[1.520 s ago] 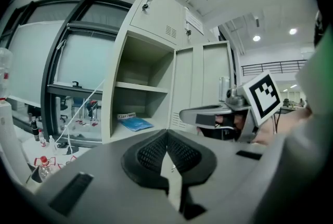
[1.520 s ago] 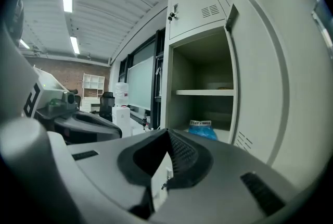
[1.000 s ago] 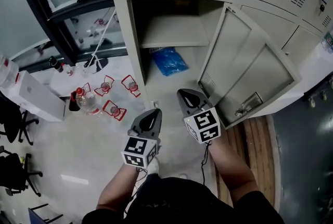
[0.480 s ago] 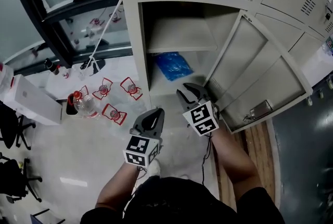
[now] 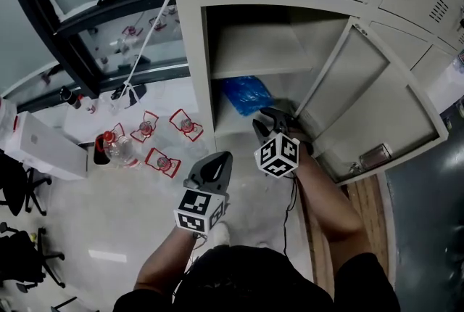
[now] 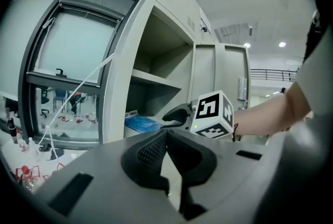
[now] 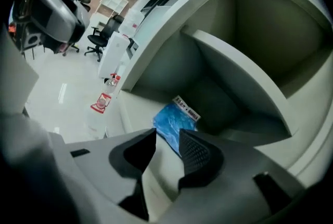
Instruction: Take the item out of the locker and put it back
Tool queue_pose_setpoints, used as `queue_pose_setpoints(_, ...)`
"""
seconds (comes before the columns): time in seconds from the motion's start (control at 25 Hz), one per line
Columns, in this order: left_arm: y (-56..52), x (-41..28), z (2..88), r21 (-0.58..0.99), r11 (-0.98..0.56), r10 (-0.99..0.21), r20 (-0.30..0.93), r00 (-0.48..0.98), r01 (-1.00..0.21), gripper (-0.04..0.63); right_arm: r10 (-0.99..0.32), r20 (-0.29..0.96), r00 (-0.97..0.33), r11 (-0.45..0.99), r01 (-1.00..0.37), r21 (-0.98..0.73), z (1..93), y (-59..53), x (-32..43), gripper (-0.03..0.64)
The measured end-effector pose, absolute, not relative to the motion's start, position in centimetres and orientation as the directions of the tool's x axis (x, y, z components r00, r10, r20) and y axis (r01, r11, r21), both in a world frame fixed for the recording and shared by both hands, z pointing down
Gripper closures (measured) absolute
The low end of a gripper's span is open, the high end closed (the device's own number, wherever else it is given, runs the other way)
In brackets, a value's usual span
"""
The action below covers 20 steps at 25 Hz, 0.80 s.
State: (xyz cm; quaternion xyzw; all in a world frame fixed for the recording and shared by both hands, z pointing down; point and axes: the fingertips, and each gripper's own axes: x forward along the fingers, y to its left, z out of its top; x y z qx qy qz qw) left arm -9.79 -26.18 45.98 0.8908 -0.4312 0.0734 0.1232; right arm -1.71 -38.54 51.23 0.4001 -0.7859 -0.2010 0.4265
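Reaching into the open locker (image 5: 190,49) with my right tongs (image 5: 274,118), I have just been spreading their jaws wide. Nothing sits between the pads yet, and I judge the gap is meant to straddle the blue bag (image 5: 246,94). It lies flat on the locker's floor under the shelf (image 5: 254,56), toward the left wall and back from the front edge. The door (image 5: 370,100) is swung right, clear of my reach. My left tongs (image 5: 215,162) hang outside, jaws pinched together on nothing. The bag's white label strip (image 7: 186,108) carries print too small to read.
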Motion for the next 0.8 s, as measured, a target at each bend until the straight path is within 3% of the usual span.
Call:
queue_pose_setpoints(0.48,-28.0,-11.5,46.7,0.166,-0.616,-0.729,0.25,0.638,-0.77,0.591,-0.788,0.585,-0.193,0.615,-0.206,0.761,54.5,-41.4,-1.8,0.463)
queue_pose_setpoints(0.8,-28.7,-12.1,47.1,0.171,-0.618,-0.723,0.261,0.64,-0.767,0.591,-0.794,0.58,-0.179,0.602,-0.105,0.792,55.0,-42.6,-2.5,0.488)
